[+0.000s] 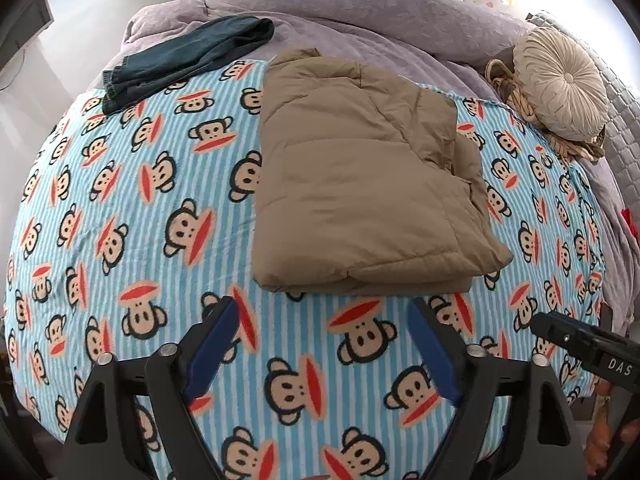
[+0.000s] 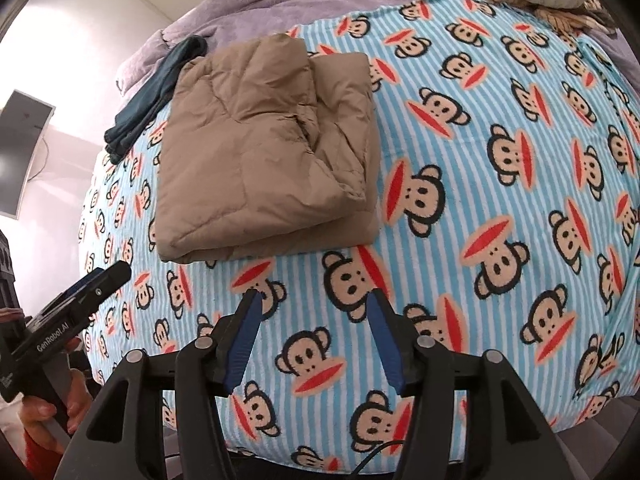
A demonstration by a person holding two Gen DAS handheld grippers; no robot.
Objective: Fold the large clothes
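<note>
A tan puffy jacket (image 1: pixel 360 184) lies folded into a thick rectangle on the monkey-print blanket (image 1: pixel 120 208); it also shows in the right wrist view (image 2: pixel 256 152). My left gripper (image 1: pixel 324 312) is open and empty, hovering just short of the jacket's near edge. My right gripper (image 2: pixel 314 300) is open and empty, also a little short of the jacket's near edge. The right gripper's tip (image 1: pixel 560 332) shows at the right edge of the left wrist view, and the left gripper (image 2: pixel 100 280) shows at the left of the right wrist view.
A dark teal folded garment (image 1: pixel 180 60) lies at the far left of the bed, also in the right wrist view (image 2: pixel 160 92). A round beige cushion (image 1: pixel 560 80) sits at the far right on a purple duvet (image 1: pixel 360 12). A dark monitor (image 2: pixel 20 148) hangs on the left wall.
</note>
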